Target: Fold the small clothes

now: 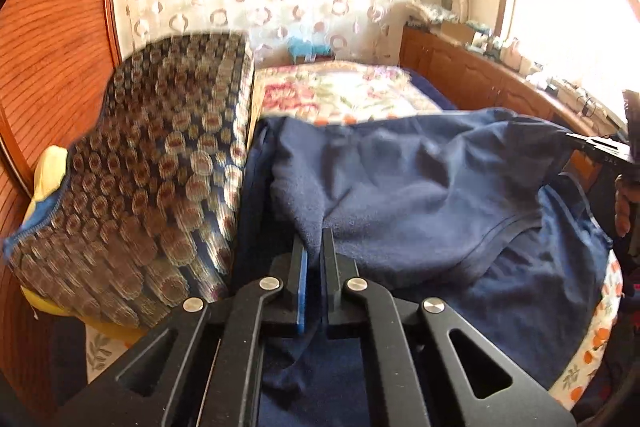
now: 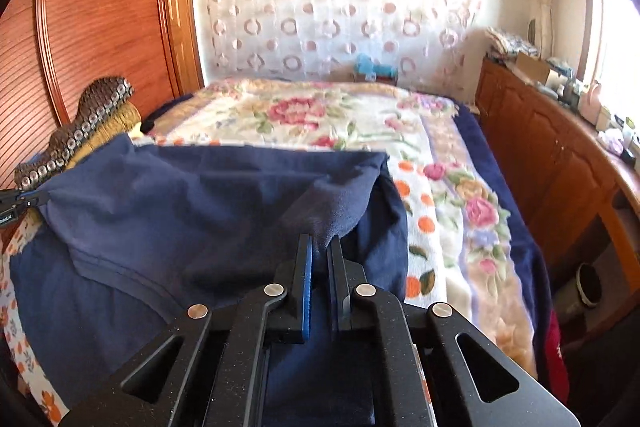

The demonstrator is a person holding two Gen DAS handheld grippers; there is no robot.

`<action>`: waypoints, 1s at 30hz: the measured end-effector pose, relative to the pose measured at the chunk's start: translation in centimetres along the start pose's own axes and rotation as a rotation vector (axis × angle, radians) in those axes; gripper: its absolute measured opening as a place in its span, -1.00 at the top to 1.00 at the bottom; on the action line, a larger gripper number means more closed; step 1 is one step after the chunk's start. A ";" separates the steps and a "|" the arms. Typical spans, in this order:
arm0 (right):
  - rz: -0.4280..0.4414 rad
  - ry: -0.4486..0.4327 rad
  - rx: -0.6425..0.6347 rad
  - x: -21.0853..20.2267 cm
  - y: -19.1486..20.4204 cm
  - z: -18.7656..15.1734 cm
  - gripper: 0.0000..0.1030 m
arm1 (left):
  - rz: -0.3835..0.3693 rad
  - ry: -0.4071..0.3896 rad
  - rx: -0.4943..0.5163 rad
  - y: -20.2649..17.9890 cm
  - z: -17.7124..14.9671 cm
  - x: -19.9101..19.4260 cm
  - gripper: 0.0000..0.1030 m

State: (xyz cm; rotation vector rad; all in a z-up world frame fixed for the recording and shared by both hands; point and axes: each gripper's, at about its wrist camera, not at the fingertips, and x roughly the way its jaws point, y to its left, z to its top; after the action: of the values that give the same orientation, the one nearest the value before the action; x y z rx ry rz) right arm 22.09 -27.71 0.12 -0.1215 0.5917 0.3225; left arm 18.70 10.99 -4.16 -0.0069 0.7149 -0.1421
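Note:
A navy blue garment (image 1: 420, 187) is held up over the bed, stretched between both grippers, its lower part lying on the bed. My left gripper (image 1: 315, 241) is shut on a pinch of its left edge. My right gripper (image 2: 323, 247) is shut on a pinch of its right edge (image 2: 340, 203). The garment fills the lower left of the right wrist view (image 2: 180, 211). The right gripper's tip shows at the far right of the left wrist view (image 1: 600, 145), and the left gripper's tip at the far left of the right wrist view (image 2: 16, 201).
A floral blanket (image 2: 320, 119) covers the bed. A patterned pillow (image 1: 160, 167) stands at the left against a wooden headboard (image 1: 52, 39). A wooden cabinet (image 2: 552, 155) with clutter runs along the right under a window. A patterned curtain (image 2: 340, 7) hangs behind.

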 end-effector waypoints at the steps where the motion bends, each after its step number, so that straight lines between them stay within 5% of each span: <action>1: 0.002 -0.011 -0.002 -0.4 0.1 0.1 0.89 | -0.007 -0.015 0.000 -0.1 0.3 -0.6 0.89; 10: 0.007 -0.106 -0.048 -4.6 0.1 0.0 0.90 | -0.090 -0.145 -0.003 -0.8 1.9 -7.2 0.90; 17: 0.013 -0.142 -0.086 -9.7 -0.2 -2.2 0.90 | -0.131 -0.182 -0.025 0.1 -0.7 -11.7 0.90; 23: 0.017 -0.061 -0.104 -11.1 -0.2 -7.2 0.90 | -0.108 -0.063 -0.056 1.0 -5.8 -9.8 0.90; 30: 0.022 0.129 -0.048 -5.8 -1.0 -13.9 0.90 | -0.084 0.079 -0.073 1.0 -9.6 -5.9 0.90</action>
State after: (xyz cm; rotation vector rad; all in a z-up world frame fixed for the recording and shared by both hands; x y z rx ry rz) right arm 10.56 -33.05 -8.00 -0.1834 0.7131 0.3523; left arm 8.13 13.13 -7.62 -0.1014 0.7985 -0.1977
